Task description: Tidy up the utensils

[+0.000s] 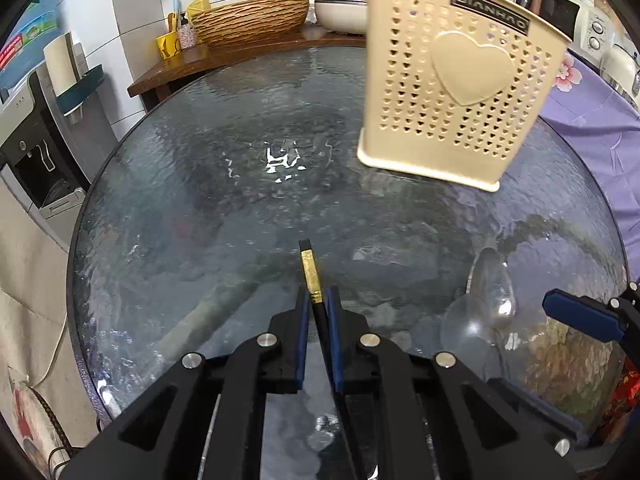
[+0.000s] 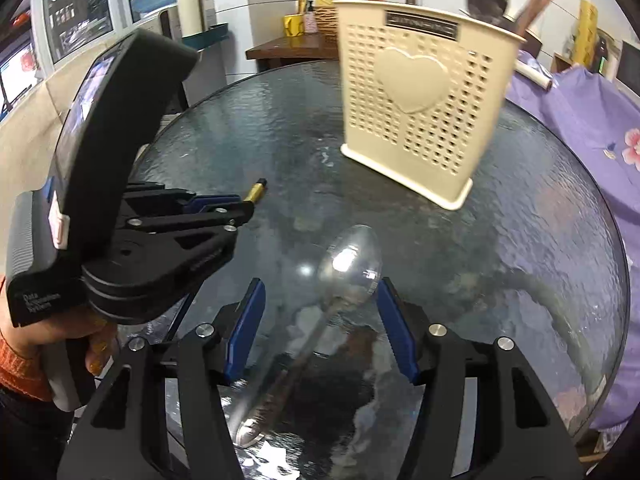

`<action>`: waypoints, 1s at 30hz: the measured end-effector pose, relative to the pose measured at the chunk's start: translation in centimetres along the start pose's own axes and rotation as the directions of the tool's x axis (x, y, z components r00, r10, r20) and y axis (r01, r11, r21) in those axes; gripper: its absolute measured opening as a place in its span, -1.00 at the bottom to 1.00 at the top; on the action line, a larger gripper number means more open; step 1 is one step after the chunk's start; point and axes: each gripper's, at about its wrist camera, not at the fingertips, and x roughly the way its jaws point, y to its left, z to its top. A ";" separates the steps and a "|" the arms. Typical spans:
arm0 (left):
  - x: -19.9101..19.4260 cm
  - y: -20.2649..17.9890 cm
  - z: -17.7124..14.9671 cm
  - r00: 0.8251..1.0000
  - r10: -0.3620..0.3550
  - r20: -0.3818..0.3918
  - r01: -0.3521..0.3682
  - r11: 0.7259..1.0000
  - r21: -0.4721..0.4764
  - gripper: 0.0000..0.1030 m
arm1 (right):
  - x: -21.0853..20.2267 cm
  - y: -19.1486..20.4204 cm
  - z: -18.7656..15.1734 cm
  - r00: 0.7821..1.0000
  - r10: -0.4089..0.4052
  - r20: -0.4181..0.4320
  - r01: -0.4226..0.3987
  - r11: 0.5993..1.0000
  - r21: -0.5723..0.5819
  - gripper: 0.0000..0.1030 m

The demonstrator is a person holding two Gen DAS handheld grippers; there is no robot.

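On the glass surface (image 1: 200, 200), left wrist view: left gripper (image 1: 317, 300) jaws clamped on a black, gold-banded chopstick (image 1: 309, 264); cream holder (image 1: 456, 80) stands upright beyond. Right wrist view: right gripper (image 2: 320, 312) jaws apart, straddling a steel spoon (image 2: 352, 268) lying flat, not pressing it.

Black gold-banded chopstick (image 1: 311, 270) low over glass table, metal spoon (image 2: 352, 268) flat, cream perforated holder (image 1: 456, 80) upright

The cream utensil holder (image 1: 460, 84) carries a dark nameplate (image 1: 491, 11) near its rim reading "JIANHAO", seen upside down in the left wrist view. The left tool's black handle body (image 2: 40, 302) bears small white print beginning "Data"; the following words are too blurred to read.
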 end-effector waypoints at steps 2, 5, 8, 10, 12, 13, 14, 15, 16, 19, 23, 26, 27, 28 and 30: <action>0.1 0.7 0.1 1.000 -0.004 0.000 0.004 1.000 -0.007 -0.81 | 0.4 0.6 0.1 1.000 -0.005 -0.013 0.005 1.000 -0.010 0.13; 0.1 1.3 0.2 1.000 -0.003 0.003 0.003 1.000 -0.012 -0.82 | 1.2 1.2 0.2 0.999 -0.013 -0.037 0.013 1.000 -0.015 0.13; 0.1 1.5 0.1 1.000 -0.012 0.007 0.012 1.000 -0.026 -0.82 | 1.8 1.9 0.5 0.999 -0.026 -0.046 0.025 0.999 -0.020 0.13; 0.1 1.9 0.1 1.000 -0.019 0.010 0.019 0.999 -0.035 -0.82 | 2.1 2.3 0.6 0.998 -0.031 -0.046 0.030 0.999 -0.019 0.13; 0.1 2.4 0.0 1.000 -0.014 0.013 0.014 0.999 -0.039 -0.82 | 2.2 2.6 0.6 0.998 -0.035 -0.045 0.034 0.999 -0.021 0.13; 0.1 2.6 0.0 1.000 -0.020 0.015 0.020 0.999 -0.042 -0.82 | 2.2 2.8 0.6 0.998 -0.036 -0.046 0.035 0.999 -0.026 0.13; 0.1 2.7 -0.1 1.000 -0.024 0.016 0.024 0.999 -0.045 -0.82 | 2.3 2.8 0.6 0.998 -0.035 -0.046 0.034 0.999 -0.027 0.13; 0.1 2.8 -0.1 1.000 -0.027 0.016 0.028 0.998 -0.048 -0.82 | 2.3 2.9 0.6 0.998 -0.036 -0.049 0.035 0.999 -0.027 0.13; 0.2 2.8 -0.1 1.000 -0.027 0.017 0.028 0.999 -0.047 -0.82 | 2.4 2.9 0.4 0.998 -0.037 -0.050 0.036 0.999 -0.028 0.13; 0.2 2.8 -0.1 1.000 -0.023 0.019 0.024 0.999 -0.045 -0.82 | 3.2 3.3 0.6 0.997 -0.047 -0.059 0.045 0.998 -0.037 0.09; 0.1 2.7 -0.2 0.999 -0.033 0.021 0.034 0.998 -0.051 -0.82 | 3.5 3.1 0.6 0.995 -0.074 -0.062 0.072 0.997 -0.034 0.03; 0.1 2.6 -0.3 0.999 -0.032 0.021 0.033 0.998 -0.047 -0.82 | 4.2 2.8 0.8 0.993 -0.089 -0.075 0.087 0.996 -0.030 0.03; 0.1 2.6 -0.3 0.999 -0.033 0.021 0.034 0.998 -0.047 -0.82 | 4.4 2.7 0.8 0.993 -0.087 -0.079 0.085 0.996 -0.029 0.03; 0.1 2.6 -0.3 0.999 -0.034 0.022 0.035 0.998 -0.049 -0.82 | 4.6 2.5 0.9 0.993 -0.088 -0.081 0.086 0.996 -0.027 0.03; 0.1 2.6 -0.3 0.999 -0.036 0.025 0.038 0.998 -0.049 -0.82 | 4.9 2.4 1.2 0.992 -0.094 -0.079 0.093 0.995 -0.022 0.02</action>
